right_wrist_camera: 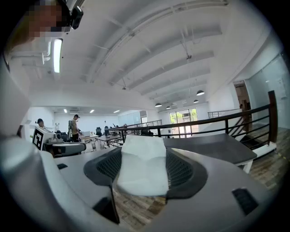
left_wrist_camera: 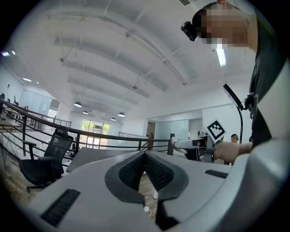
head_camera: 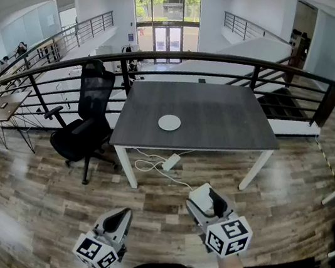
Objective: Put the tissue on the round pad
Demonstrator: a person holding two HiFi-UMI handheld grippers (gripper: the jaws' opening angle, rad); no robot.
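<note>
Folded tissue (right_wrist_camera: 141, 170) carried in the air, well short of the desk (head_camera: 221, 117), presumably for transport toward the bare pad (head_camera: 169, 122) near the desk's front edge. Jaws of right tool (head_camera: 206, 201) fairly wide yet clamped on the tissue, pads pressing both sides. Jaws of left tool (left_wrist_camera: 145, 156) together, empty, held low alongside, apparently unneeded for a one-handed placement.

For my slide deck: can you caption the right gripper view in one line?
Right gripper clamps a white paper tissue between its jaws, with the dark grey rectangular table ahead.
</note>
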